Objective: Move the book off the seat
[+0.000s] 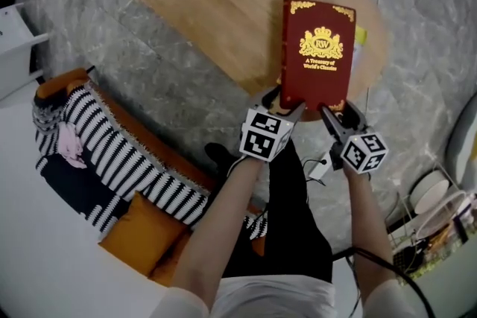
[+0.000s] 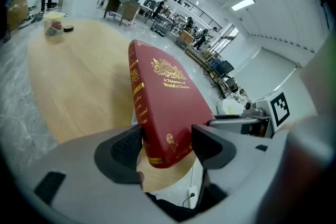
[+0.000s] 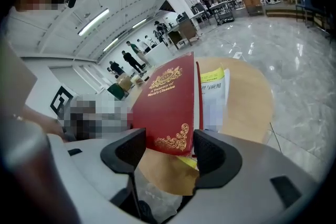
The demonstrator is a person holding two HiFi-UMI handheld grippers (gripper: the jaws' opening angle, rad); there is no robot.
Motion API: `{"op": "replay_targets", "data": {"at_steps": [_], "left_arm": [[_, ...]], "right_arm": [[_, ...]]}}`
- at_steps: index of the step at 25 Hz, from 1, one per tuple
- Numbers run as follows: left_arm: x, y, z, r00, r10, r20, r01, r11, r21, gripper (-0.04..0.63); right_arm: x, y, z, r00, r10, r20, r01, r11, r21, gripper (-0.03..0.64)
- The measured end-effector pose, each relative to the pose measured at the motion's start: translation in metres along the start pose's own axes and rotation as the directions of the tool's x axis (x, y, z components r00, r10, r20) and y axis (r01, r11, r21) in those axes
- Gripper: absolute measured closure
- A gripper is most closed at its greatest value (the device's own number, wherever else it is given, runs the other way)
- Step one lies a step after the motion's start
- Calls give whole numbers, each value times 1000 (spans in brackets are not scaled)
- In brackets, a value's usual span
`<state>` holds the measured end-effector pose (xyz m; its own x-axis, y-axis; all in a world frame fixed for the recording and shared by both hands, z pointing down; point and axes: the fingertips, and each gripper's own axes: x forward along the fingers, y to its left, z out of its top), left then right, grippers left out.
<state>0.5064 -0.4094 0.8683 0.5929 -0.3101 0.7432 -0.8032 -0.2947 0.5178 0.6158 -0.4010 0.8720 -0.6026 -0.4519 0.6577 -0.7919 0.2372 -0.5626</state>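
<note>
— Where is the task's thing found in relation to the tools?

— The red hardcover book with gold lettering (image 1: 318,52) is seen over the near edge of the pale oval wooden tabletop (image 1: 216,4). It is well apart from the white seat with the striped blanket (image 1: 45,234) at the lower left. Its long axis runs straight away from the person, towards the far edge. Its short near edge is turned to both tools.

— And how are the tools set on it?

— The left tool (image 1: 283,105) is clamped on the near left corner, at the spine. The right tool (image 1: 337,112) is clamped on the near right corner, at the page side. Neither tool can be called the nearer, since the near edge is shared evenly between the two.

— What is the coming move judged to turn on?

— The whole length of the book lies ahead of the tools, over the wood. A set-down would therefore be made forwards and downwards, and the tools would then be opened and drawn back towards the person along that long axis. A yellow-and-white paper (image 3: 215,86) is seen beneath the book's right side. Whether the book already rests on that paper or is held just above it cannot be told.
</note>
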Motion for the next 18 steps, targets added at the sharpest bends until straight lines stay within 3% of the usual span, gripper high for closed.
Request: {"op": "replay_targets", "data": {"at_steps": [4, 9, 13, 18], "left_arm": [[17, 0, -2, 999, -33, -19, 33, 999, -17, 310], [30, 14, -11, 995, 0, -99, -5, 998, -56, 308], [11, 33, -9, 996, 64, -69, -72, 990, -121, 310], [-45, 36, 3, 997, 73, -5, -73, 993, -90, 335]], "right_arm": [[1, -13, -5, 998, -57, 35, 56, 997, 45, 325], [13, -17, -19, 997, -73, -32, 74, 997, 39, 322], [7, -21, -9, 997, -76, -5, 77, 993, 89, 322], [-18, -16, 27, 994, -101, 33, 100, 994, 36, 322]]}}
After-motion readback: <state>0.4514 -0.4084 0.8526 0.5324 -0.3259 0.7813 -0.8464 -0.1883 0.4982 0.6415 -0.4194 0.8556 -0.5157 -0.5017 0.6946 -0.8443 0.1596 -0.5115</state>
